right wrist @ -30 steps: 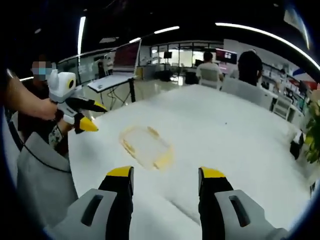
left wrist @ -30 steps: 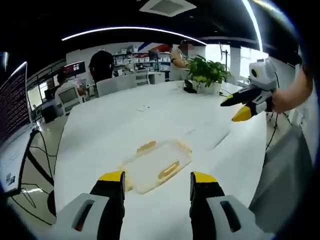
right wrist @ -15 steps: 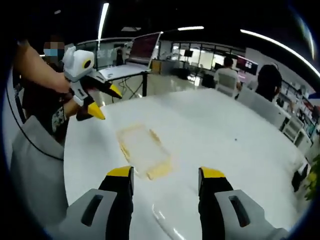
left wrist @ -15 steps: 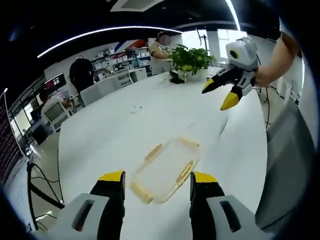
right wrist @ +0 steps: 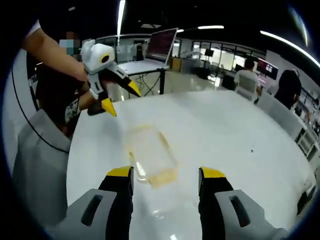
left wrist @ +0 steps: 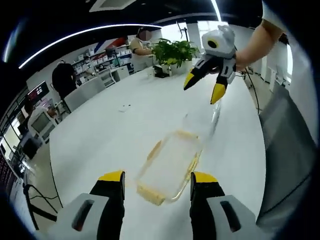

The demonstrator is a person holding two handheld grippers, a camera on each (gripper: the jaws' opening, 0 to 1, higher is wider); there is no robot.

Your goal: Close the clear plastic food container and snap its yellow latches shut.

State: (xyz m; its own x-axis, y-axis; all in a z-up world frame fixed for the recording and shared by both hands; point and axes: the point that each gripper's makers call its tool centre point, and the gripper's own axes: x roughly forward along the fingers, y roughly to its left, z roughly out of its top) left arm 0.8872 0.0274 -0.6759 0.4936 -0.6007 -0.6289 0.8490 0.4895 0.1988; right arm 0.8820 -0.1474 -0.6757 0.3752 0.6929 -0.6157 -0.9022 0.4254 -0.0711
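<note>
1. My left gripper [left wrist: 156, 182] hangs low over the round white table [left wrist: 100, 140] with its jaws spread and nothing between them. I keep it wide, I judge, so it can come down astride the container.
2. The clear rectangular plastic food container with yellow latches [left wrist: 170, 167] lies flat on that table just beyond my left jaw tips. In the right gripper view the same container [right wrist: 152, 157] sits just ahead of my right gripper [right wrist: 162, 180], whose jaws are also spread and empty.
3. My right gripper [left wrist: 205, 85] shows in the left gripper view raised above the container's far end, well clear of it. That placing suits a press from above.
4. I cannot tell whether the lid is fully seated. The latches look unsnapped, so I judge the closing has not yet begun.
5. Count: one container, two grippers. I make out three yellow latch strips in the left gripper view; a fourth I cannot confirm.
6. One leafy green potted plant [left wrist: 172, 50] stands far across the table, well apart from the work.
</note>
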